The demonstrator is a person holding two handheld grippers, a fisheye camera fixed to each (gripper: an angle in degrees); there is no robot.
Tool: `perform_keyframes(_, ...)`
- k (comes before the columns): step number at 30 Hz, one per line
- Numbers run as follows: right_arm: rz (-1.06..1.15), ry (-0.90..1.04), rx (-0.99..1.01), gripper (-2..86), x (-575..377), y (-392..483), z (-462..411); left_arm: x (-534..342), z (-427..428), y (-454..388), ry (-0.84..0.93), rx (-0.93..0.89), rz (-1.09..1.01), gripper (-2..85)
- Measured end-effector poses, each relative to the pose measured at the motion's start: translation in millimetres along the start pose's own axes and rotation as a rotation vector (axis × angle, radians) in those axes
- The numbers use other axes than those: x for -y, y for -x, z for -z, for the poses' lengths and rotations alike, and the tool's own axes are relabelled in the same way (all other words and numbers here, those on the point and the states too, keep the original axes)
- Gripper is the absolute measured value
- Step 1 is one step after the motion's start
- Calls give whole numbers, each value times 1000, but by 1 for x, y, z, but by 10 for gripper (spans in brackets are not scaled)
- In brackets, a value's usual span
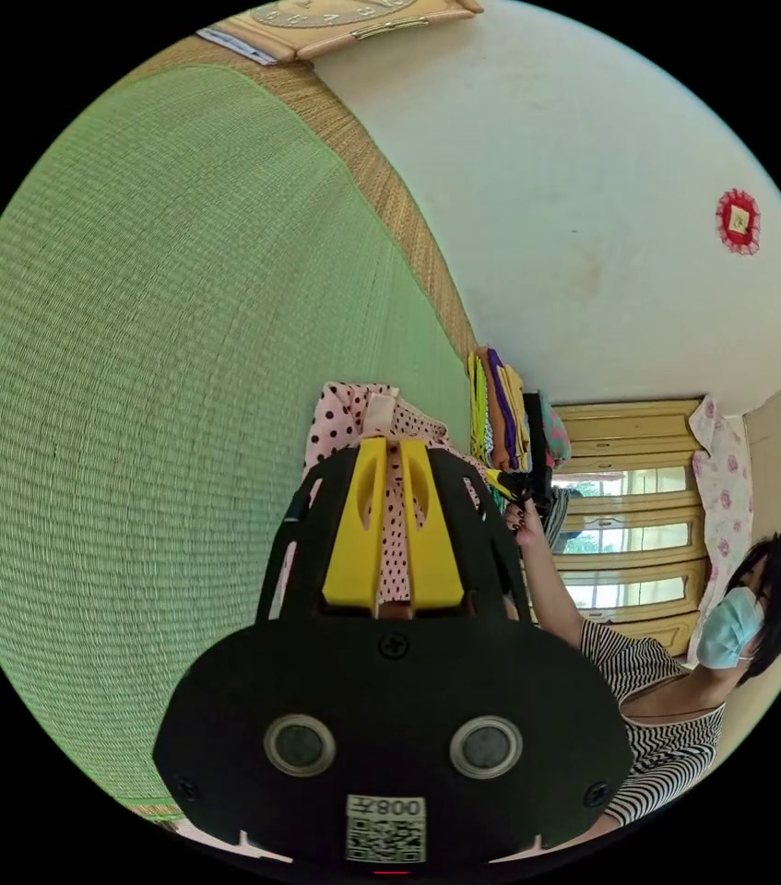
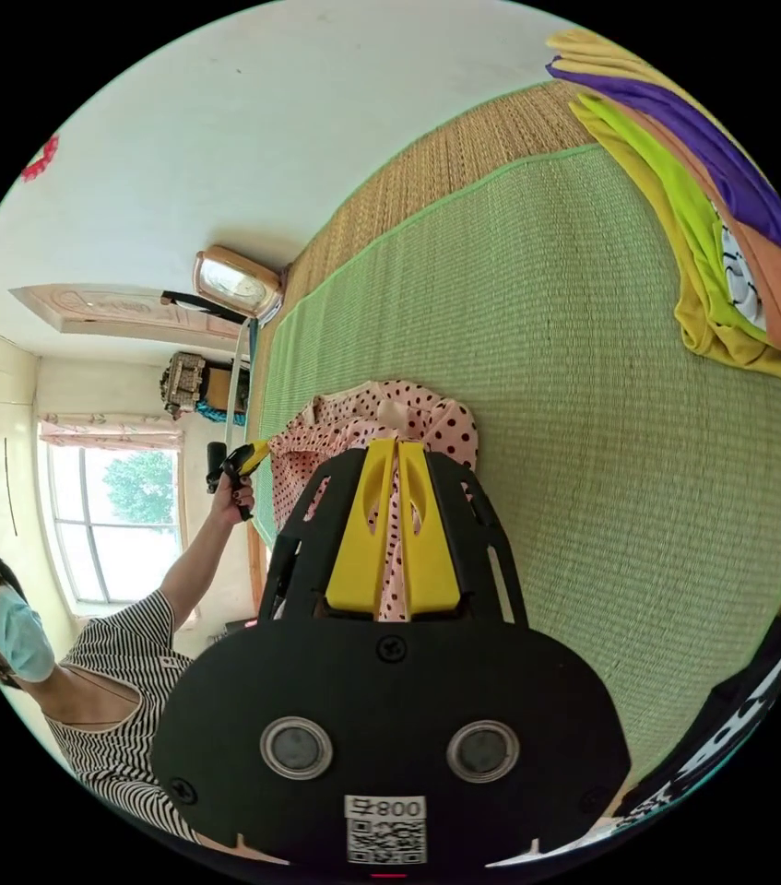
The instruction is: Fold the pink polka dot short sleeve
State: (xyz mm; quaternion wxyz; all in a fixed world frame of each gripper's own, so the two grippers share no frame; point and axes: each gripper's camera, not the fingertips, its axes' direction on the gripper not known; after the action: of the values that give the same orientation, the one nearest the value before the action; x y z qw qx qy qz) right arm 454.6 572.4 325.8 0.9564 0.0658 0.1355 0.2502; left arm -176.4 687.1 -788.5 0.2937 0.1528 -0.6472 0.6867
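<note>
Left gripper (image 1: 393, 452): yellow jaws nearly together, pinching pink dotted cloth that runs down between them; both jaws press on the fabric.
Right gripper (image 2: 396, 454): yellow jaws likewise drawn close, a strip of the same dotted cloth clamped between them.
Pink polka dot short sleeve (image 1: 353, 417): held up off the mat by both grippers; in the left gripper view it bunches just past the jaw tips, with a pale tab at its top edge. In the right gripper view it spreads beyond the jaws, against the green mat.
Green mat (image 1: 159, 369): woven, with a tan straw border along its far edge; lies behind the garment in both views.
Stack of clothes (image 2: 731, 230): folded pieces in purple, lime, mustard and orange, resting on the mat's edge, well apart from the held garment.
Person (image 1: 676, 682): striped top, face mask; an arm reaches up toward the other gripper in each view.
Hand (image 2: 235, 493): wraps the handle of the left gripper, seen from the right gripper view.
Window (image 2: 109, 516): bright, behind the person.
Wall (image 1: 593, 184): white, bearing a small red ornament (image 1: 738, 221).
</note>
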Motion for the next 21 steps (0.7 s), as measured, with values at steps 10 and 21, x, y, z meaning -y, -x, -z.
perform_keyframes(10, -2, -90, 43, 19, 41, 20, 22, 15, -43, -46, 16, 67, -222, 57)
perform_keyframes(21, 245, 207, -124, 2, 76, 112, -31, 72, -126, -78, 162, 284, -307, 5)
